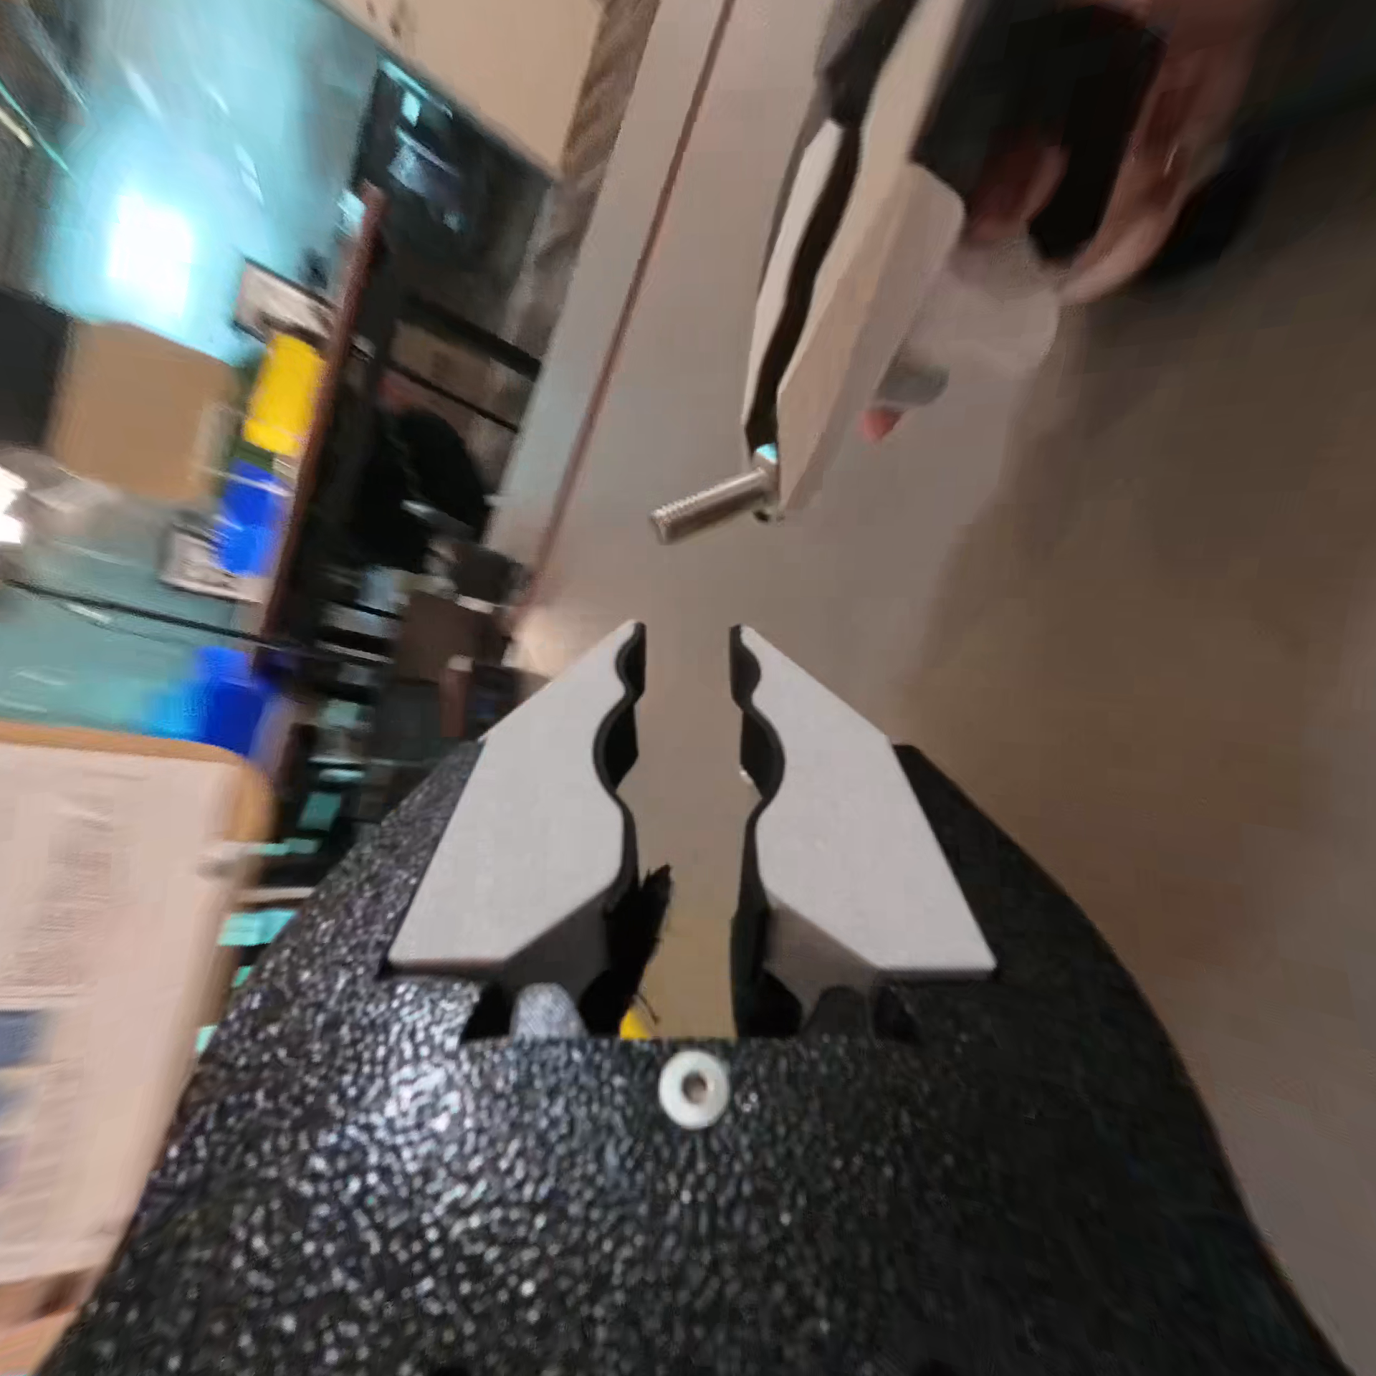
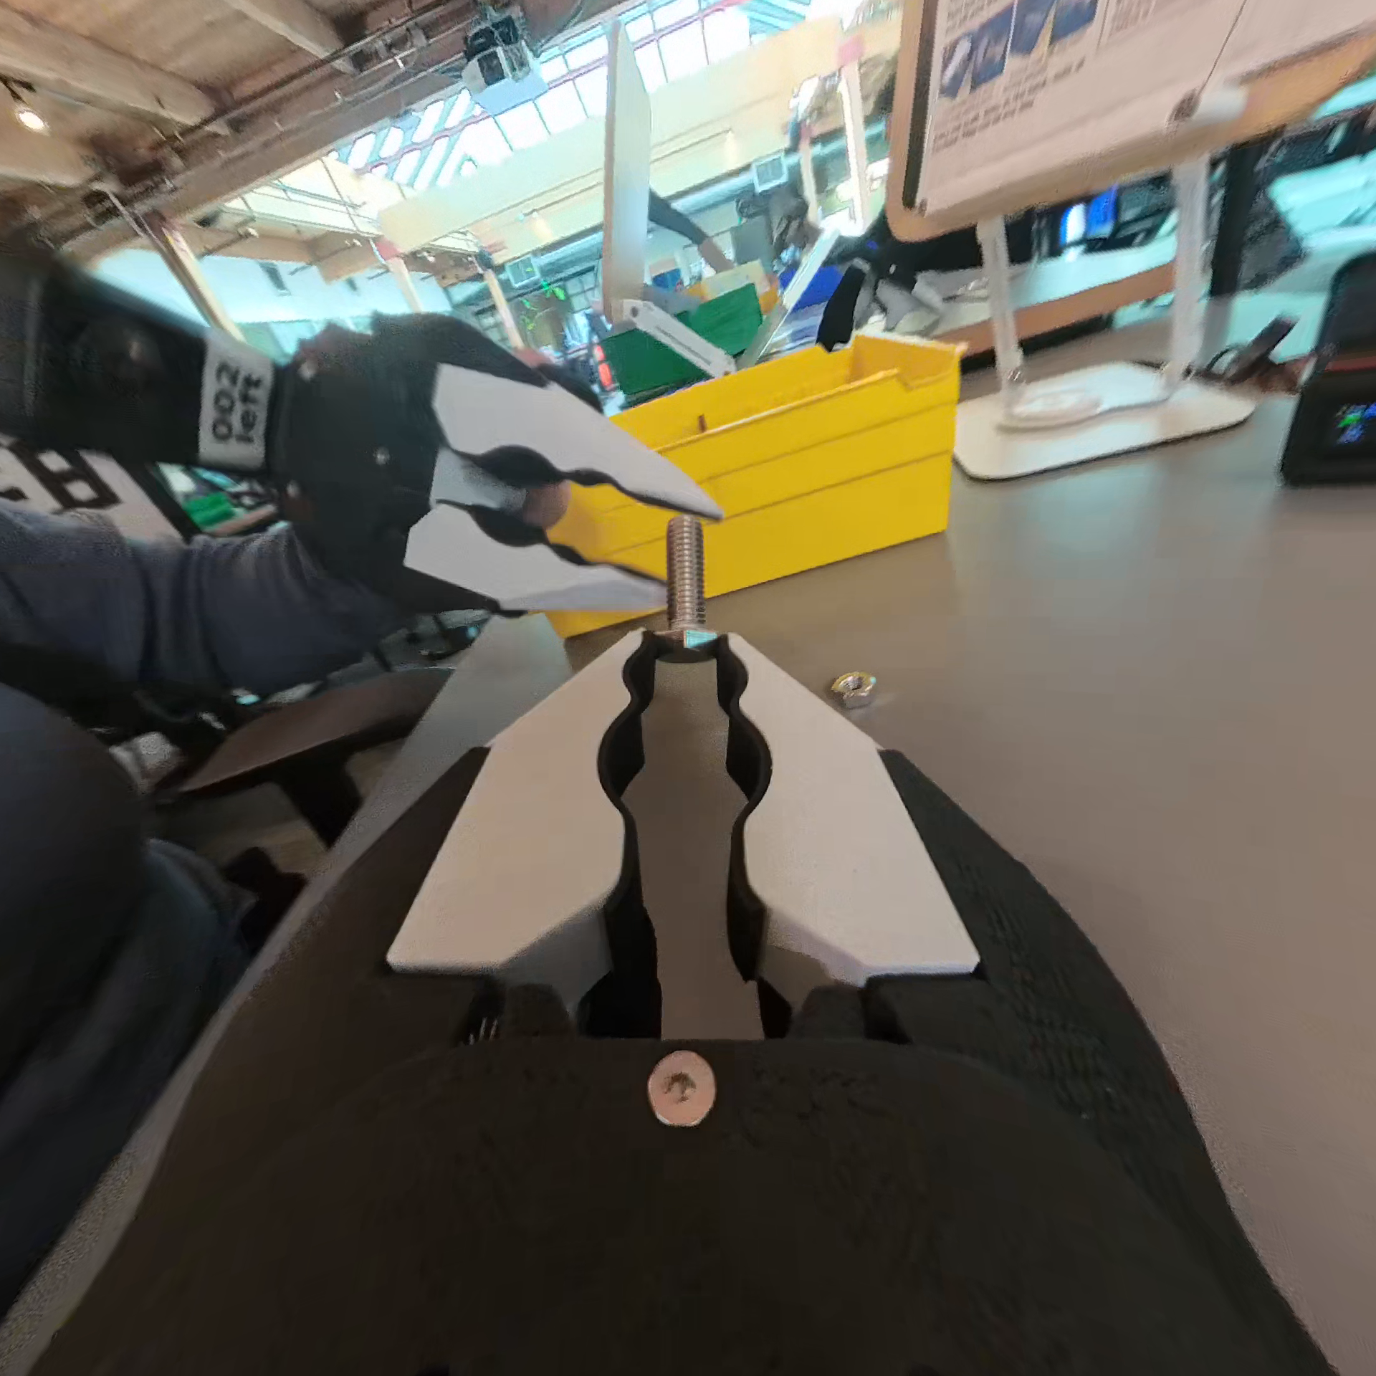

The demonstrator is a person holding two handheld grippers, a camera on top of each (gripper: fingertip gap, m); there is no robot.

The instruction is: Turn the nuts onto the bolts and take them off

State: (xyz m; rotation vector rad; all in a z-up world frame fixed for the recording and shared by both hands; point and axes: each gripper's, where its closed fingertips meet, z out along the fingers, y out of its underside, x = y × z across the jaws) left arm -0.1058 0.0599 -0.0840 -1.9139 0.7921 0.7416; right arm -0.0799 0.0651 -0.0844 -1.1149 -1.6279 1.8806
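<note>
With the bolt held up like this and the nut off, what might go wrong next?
1. The right tongs pinch the bolt only at its head, so it may tilt or slip.
2. The open left tongs are beside the threads and may knock it.
3. The nut lies loose on the table and could roll.

Grey table (image 2: 1117, 670) running under everything, yellow plastic bin (image 2: 782, 476) sitting on it, white stand (image 2: 1102, 417) holding a tilted printed board (image 2: 1080, 82) just beyond, small dark device with a lit screen (image 2: 1333, 417) at the far right edge, blurred workshop clutter behind
</note>
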